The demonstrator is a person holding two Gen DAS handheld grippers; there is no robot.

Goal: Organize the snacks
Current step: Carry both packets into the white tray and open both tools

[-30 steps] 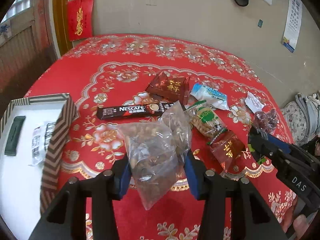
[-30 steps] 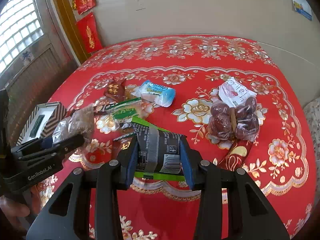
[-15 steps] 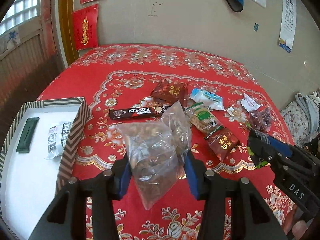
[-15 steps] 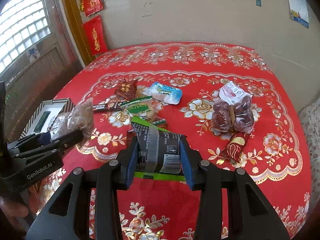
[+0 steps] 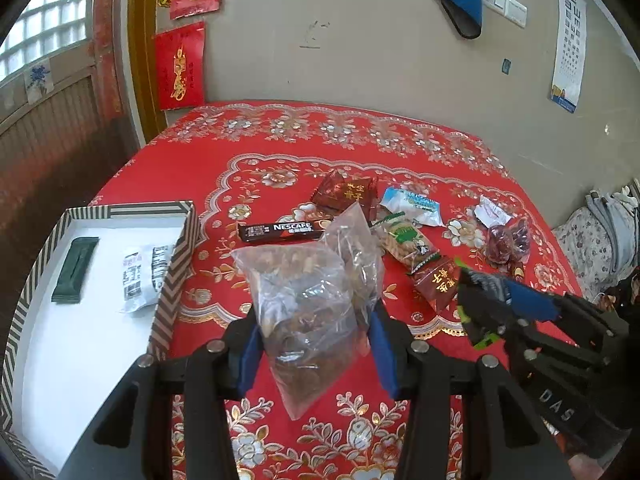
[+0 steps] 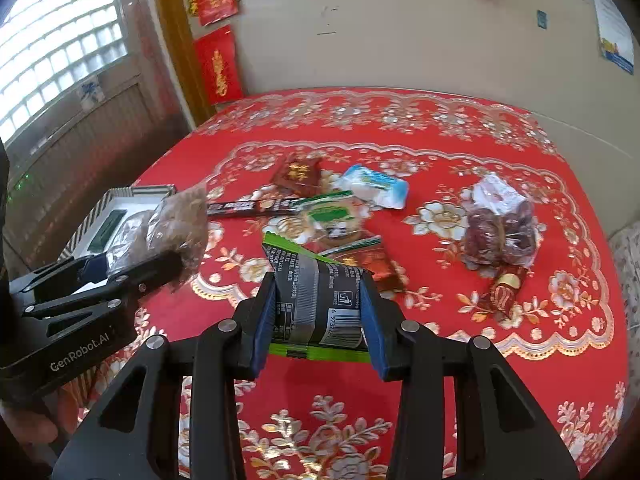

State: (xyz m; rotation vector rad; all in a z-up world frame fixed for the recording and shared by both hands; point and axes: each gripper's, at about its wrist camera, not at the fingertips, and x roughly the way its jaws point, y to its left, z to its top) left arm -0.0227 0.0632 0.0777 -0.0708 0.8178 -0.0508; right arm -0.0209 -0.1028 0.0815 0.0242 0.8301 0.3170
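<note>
My left gripper is shut on a clear plastic bag of brown snacks and holds it above the red tablecloth, right of a striped box. The bag also shows in the right wrist view. My right gripper is shut on a black and green snack packet, held above the cloth. It shows in the left wrist view at the right. Loose snacks lie on the cloth: a Nescafe stick, red packets, a white-blue packet and a bag of red dates.
The striped box has a white inside and holds a dark green bar and a white packet. A green-labelled biscuit pack lies mid-table. The round table stands near a beige wall, with a window at the left.
Both grippers have lifted and pulled back from the table with their packets still held. More of the striped box has come into the left wrist view.
</note>
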